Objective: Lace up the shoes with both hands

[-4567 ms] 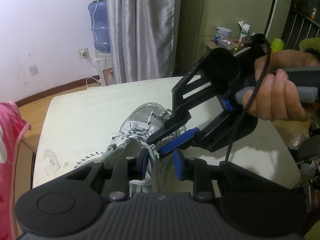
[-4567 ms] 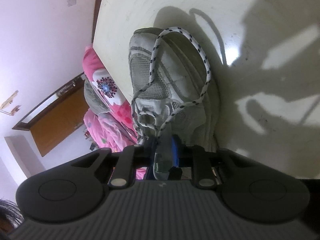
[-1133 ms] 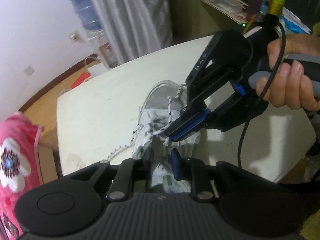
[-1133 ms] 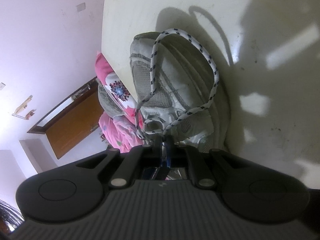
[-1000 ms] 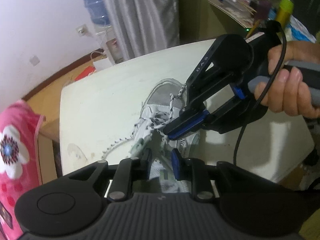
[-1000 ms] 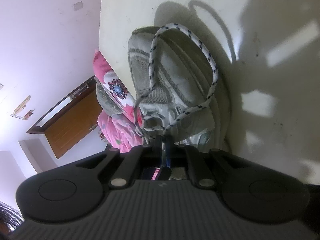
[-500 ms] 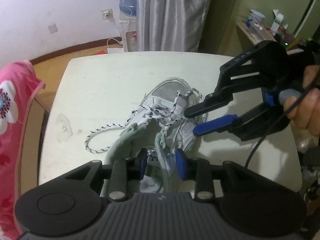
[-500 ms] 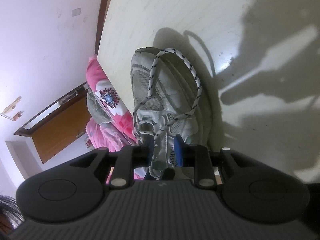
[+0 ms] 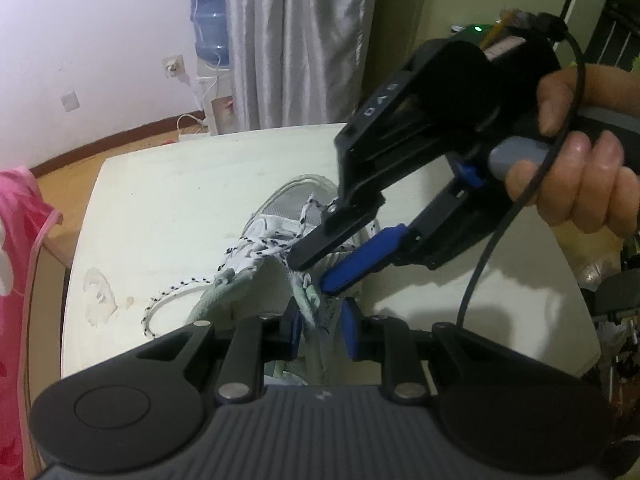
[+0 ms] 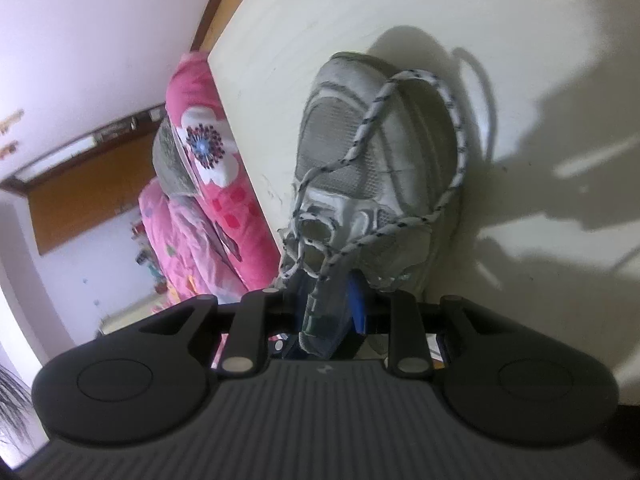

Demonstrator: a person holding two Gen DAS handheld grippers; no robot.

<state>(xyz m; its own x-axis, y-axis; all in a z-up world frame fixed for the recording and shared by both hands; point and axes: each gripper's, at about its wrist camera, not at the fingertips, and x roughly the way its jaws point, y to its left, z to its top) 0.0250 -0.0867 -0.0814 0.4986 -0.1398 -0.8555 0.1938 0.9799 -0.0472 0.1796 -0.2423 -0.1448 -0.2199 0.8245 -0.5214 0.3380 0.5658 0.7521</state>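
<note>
Indoors, shoe [image 10: 384, 152] on white table [image 9: 168, 200], pink bedding [image 10: 208, 208]

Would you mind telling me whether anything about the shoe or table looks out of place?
The shoe is only partly laced: its speckled lace hangs in a loose loop over the toe, and another length trails onto the table. A pale stain marks the tabletop near that trailing lace.

Each camera rides on its own tool, close over the shoe [image 9: 276, 240]: the left looks from the heel, the right steeply down; both share shoe and table [image 9: 160, 184].
</note>
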